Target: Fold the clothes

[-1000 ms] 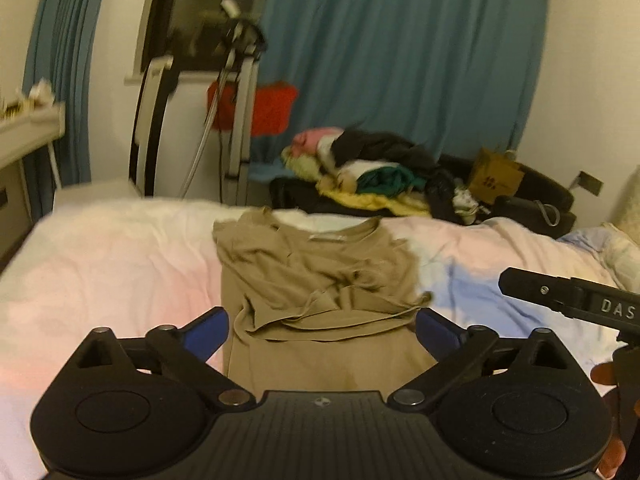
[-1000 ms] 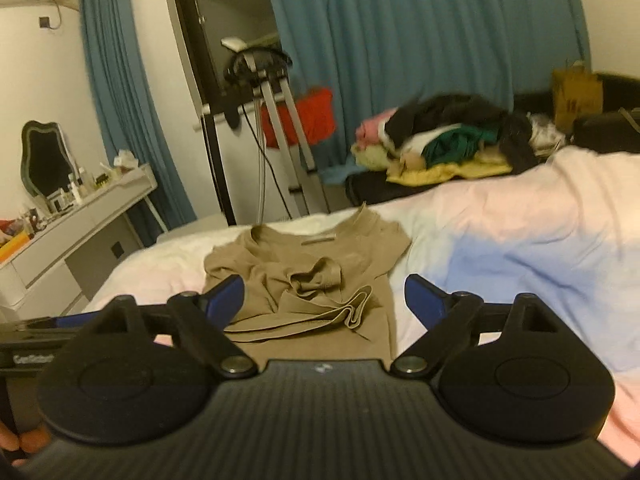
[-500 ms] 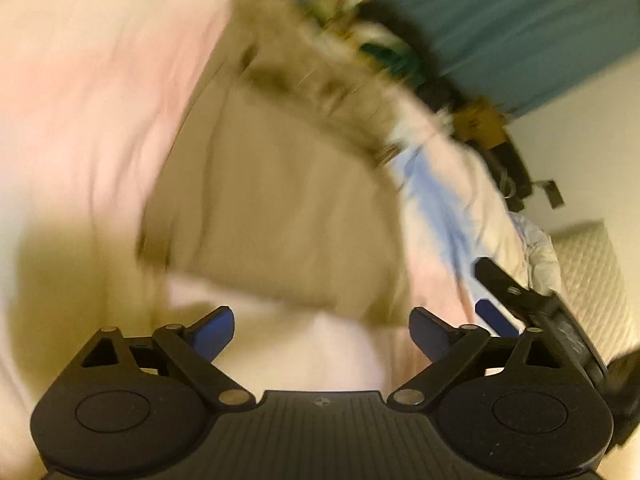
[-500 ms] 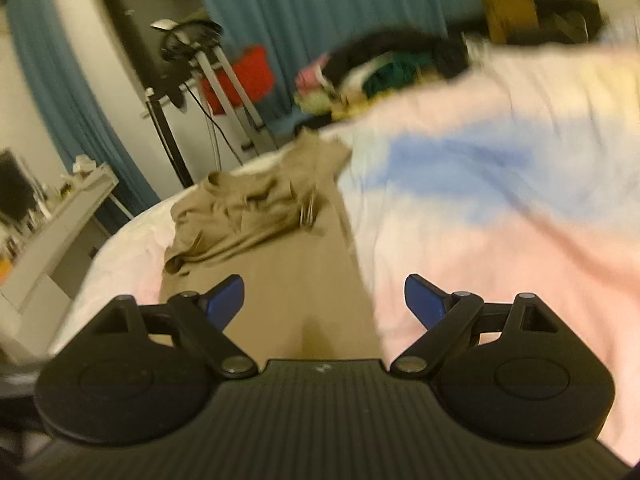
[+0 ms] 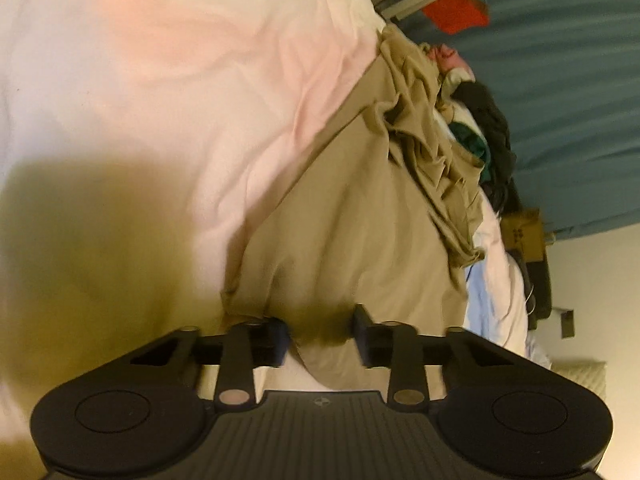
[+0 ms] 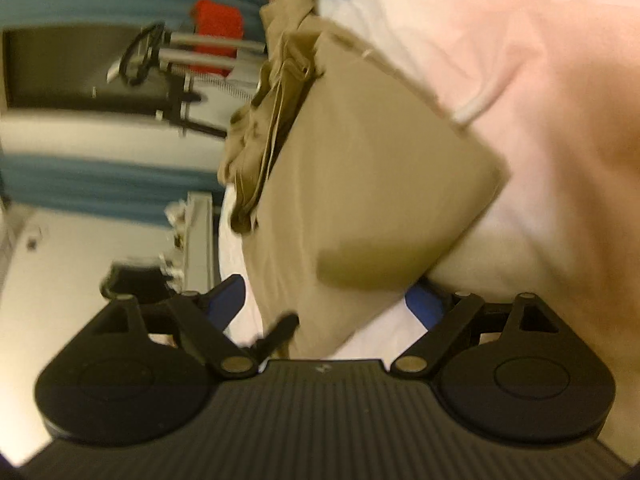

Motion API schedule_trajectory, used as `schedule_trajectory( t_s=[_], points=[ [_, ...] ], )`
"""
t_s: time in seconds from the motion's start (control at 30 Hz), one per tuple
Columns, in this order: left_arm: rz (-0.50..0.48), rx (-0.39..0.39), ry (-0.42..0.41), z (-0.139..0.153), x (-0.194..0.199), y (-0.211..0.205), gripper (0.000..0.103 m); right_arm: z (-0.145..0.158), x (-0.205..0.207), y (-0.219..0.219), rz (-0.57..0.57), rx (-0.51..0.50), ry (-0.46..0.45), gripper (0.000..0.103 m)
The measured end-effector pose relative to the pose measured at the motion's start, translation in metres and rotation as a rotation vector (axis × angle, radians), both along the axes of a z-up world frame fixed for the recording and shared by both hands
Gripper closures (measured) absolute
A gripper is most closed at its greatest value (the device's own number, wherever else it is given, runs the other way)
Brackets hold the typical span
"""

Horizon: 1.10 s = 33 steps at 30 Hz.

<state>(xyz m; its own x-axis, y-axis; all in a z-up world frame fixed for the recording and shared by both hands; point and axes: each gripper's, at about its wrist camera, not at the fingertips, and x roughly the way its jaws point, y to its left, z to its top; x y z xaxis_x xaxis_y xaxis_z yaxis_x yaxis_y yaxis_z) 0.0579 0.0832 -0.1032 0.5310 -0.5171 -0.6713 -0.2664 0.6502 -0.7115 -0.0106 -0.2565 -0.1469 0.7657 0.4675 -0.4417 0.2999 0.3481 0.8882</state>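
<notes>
A tan shirt (image 5: 360, 220) lies on the pink and white bed sheet (image 5: 180, 100), its upper part crumpled and its lower part flat. My left gripper (image 5: 320, 334) sits at the near hem, jaws narrowed to a small gap with a fold of hem between them, not pinched tight. In the right wrist view the same shirt (image 6: 360, 180) spreads over the sheet (image 6: 540, 80). My right gripper (image 6: 326, 302) is wide open, and the shirt's near edge lies between its blue-tipped fingers (image 6: 228, 300). Both views are rolled sideways.
Beyond the bed, a pile of mixed clothes (image 5: 488, 128) lies before a blue curtain (image 5: 568, 80), with a cardboard box (image 5: 524, 236) beside it. A metal stand (image 6: 180, 52) with a red item (image 6: 216, 20) and a white dresser (image 6: 196, 240) are off the bed's side.
Both grippers dropped from a raised view of the room down to the shirt's near hem and rolled sideways. The left jaws narrowed around the hem; the right stayed wide.
</notes>
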Motion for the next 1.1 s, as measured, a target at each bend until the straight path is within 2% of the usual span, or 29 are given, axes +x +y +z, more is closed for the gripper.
schedule_trajectory(
  t_s=[0.03,0.1,0.13,0.17,0.23,0.3,0.4,0.53,0.7,0.83,0.93,1.1],
  points=[
    [0.008,-0.005,-0.008,0.000,-0.001,0.001,0.089,-0.001,-0.001,-0.003,-0.032,-0.002,0.001,0.034],
    [0.023,-0.022,-0.021,0.002,-0.003,0.003,0.093,-0.004,-0.004,-0.009,-0.097,-0.007,0.003,0.036],
    [0.029,-0.032,-0.024,0.003,-0.004,0.005,0.094,-0.006,-0.005,-0.012,-0.124,-0.006,0.011,0.048],
    [0.030,-0.038,-0.029,0.005,-0.004,0.006,0.094,-0.008,-0.006,-0.016,-0.148,-0.005,0.024,0.055],
    [0.031,-0.045,-0.041,0.010,-0.002,0.008,0.094,-0.009,-0.004,-0.017,-0.145,-0.015,0.036,0.080],
    [0.027,-0.048,-0.062,0.018,-0.004,0.010,0.095,-0.008,-0.002,-0.015,-0.131,-0.036,0.036,0.087],
    [0.021,-0.052,-0.096,0.027,-0.006,0.011,0.095,0.004,-0.002,-0.012,-0.124,-0.081,-0.010,0.090],
    [0.041,-0.056,-0.159,0.044,-0.016,0.016,0.097,0.026,-0.013,-0.017,-0.122,-0.115,-0.120,0.092],
    [0.003,0.025,-0.271,0.063,-0.035,0.013,0.097,0.040,-0.023,-0.012,-0.118,-0.191,-0.197,0.092],
    [-0.012,0.051,-0.248,0.052,-0.043,0.014,0.097,0.037,-0.034,-0.012,-0.128,-0.210,-0.233,0.092],
    [-0.004,0.047,-0.235,0.048,-0.051,0.018,0.097,0.037,-0.044,-0.014,-0.145,-0.186,-0.258,0.093],
    [0.000,0.019,-0.284,0.060,-0.070,0.021,0.098,0.045,-0.059,-0.011,-0.162,-0.198,-0.284,0.093]
  ],
)
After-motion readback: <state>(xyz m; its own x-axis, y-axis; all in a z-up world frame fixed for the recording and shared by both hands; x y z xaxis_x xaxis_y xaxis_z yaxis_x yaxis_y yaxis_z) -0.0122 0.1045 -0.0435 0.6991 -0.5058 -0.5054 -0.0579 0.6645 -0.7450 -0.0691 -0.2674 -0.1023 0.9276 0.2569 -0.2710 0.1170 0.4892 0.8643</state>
